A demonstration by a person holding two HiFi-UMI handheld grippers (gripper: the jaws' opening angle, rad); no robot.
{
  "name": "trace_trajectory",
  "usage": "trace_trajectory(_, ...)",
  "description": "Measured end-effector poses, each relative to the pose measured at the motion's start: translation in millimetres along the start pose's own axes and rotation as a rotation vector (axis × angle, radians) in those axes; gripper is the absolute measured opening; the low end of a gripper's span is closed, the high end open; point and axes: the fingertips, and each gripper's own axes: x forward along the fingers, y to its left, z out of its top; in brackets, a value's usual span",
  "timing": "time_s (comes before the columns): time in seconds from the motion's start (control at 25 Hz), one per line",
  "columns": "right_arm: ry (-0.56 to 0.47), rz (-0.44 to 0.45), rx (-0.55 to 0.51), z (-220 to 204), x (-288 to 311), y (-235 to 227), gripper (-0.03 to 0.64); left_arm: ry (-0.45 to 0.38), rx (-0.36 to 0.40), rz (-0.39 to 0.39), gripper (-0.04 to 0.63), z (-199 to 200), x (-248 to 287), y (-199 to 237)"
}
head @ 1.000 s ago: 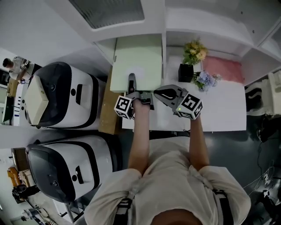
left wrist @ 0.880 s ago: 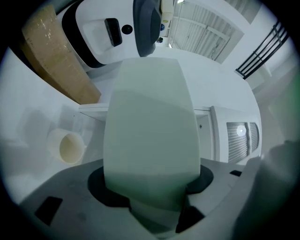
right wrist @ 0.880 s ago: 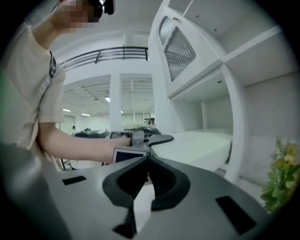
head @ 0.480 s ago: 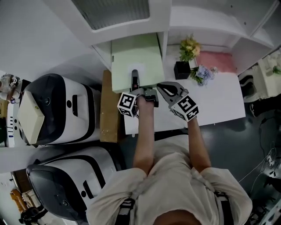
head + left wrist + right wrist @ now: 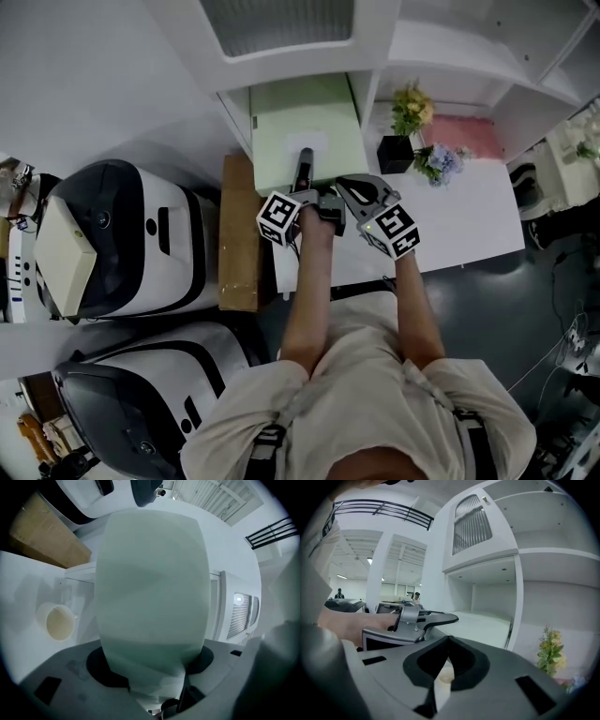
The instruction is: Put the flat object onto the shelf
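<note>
Faced white shelf (image 5: 368, 94) above counter (image 5: 469, 211). Gripped green flat board (image 5: 305, 117) in left claw (image 5: 305, 169), far end inside shelf bay; held right claw (image 5: 345, 190) closed, empty. Likely needed level push before release.

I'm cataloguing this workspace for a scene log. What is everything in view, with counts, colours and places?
flat object: one, pale green, at the shelf's lower bay
shelf: one, white, behind the table
table: one, white, before the person
flower pot: one, black, yellow blooms, on the table
blue flowers: one bunch, right of the pot
mat: one, pink, table's back
cup: one, cream, left of the flat object
cardboard box: one, brown, left of the table
machines: two, white and black, far left
left tongs: shut on the flat object
right tongs: shut, empty
</note>
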Motion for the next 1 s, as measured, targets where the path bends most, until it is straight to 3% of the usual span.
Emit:
trace_trajectory(0.4, -0.033, -0.108, 0.063, 0.9, 6.1, -3.3, 0.067, 0.072, -0.005, -0.026, 0.275, -4.9, -4.7, -0.5)
trace_trajectory(1.0, -0.036, -0.194, 0.113, 3.8, 24.1, -22.3, 0.067, 0.096, -0.036, -0.033, 0.275, -0.8, -3.2, 1.2)
